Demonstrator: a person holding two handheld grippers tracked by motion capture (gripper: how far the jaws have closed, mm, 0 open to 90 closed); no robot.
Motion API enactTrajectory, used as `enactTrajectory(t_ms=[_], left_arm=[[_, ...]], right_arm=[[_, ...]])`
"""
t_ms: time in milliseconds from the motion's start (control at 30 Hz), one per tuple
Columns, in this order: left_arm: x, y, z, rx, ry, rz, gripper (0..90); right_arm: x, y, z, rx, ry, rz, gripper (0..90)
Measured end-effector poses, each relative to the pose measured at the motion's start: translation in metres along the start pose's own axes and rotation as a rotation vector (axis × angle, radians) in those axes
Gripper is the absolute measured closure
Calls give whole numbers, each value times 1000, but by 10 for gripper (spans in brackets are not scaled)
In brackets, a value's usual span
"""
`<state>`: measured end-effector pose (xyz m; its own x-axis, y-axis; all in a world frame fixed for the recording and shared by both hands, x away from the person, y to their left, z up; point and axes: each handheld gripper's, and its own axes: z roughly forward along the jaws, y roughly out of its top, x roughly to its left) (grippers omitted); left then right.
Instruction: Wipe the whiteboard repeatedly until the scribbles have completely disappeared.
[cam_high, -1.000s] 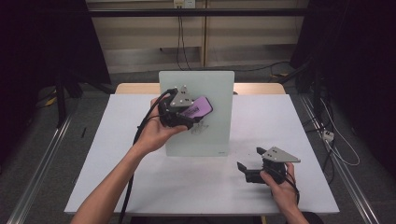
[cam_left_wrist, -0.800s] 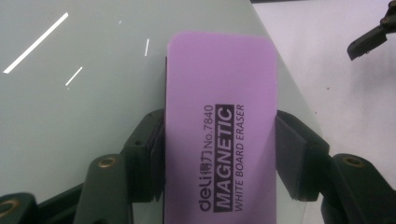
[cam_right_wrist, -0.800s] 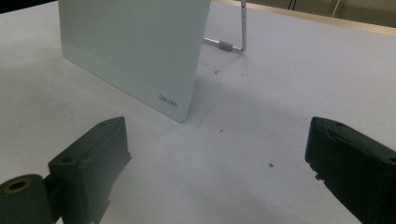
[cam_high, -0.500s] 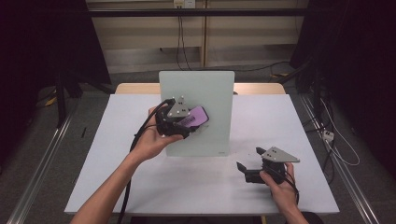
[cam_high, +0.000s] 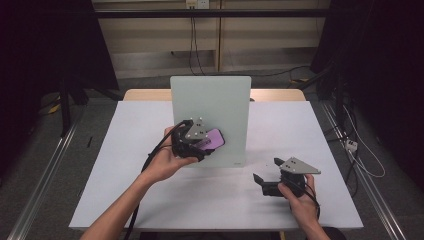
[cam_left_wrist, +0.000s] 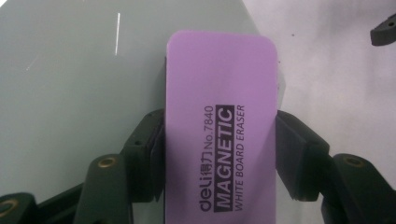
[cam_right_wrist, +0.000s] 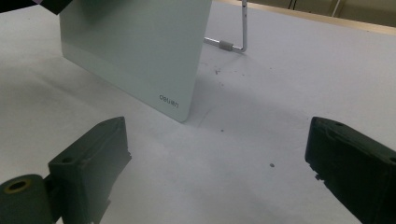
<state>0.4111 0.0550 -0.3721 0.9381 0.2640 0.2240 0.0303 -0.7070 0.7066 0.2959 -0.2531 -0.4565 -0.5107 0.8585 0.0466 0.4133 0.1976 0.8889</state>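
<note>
Purple eraser (cam_left_wrist: 220, 140) between clamped left jaws

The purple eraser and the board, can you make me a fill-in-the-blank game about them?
1. The left gripper is shut on an eraser whose colour is ____.
2. The big word printed on the eraser is ____.
3. The eraser is held against the pale glass board, which stands on the white ____.
4. The right gripper rests low over the table with its jaws ____ and nothing between them.

Missing words: purple; MAGNETIC; table; open
</note>
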Motion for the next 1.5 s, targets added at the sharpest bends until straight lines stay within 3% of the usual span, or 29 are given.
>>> enactTrajectory(t_ms=[233, 667, 800, 933, 1200, 1333, 1500], left_arm=[[3, 4, -2, 12, -4, 6, 408], [17, 35, -11, -53, 32, -11, 407], [12, 35, -2, -49, 12, -3, 407], [-1, 32, 12, -4, -5, 43, 408], [-20, 12, 32, 72, -69, 62, 408], [-18, 10, 28, 82, -64, 58, 408], [-4, 15, 7, 29, -1, 15, 408]], right_arm=[[0, 0, 0, 0, 0, -1, 59], [0, 0, 0, 0, 2, -1, 59], [0, 0, 0, 1, 2, 0, 59], [0, 0, 0, -1, 2, -1, 59], [-1, 0, -2, -4, 0, 1, 59], [-1, 0, -1, -2, 0, 2, 59], [-1, 0, -1, -2, -2, 3, 59]])
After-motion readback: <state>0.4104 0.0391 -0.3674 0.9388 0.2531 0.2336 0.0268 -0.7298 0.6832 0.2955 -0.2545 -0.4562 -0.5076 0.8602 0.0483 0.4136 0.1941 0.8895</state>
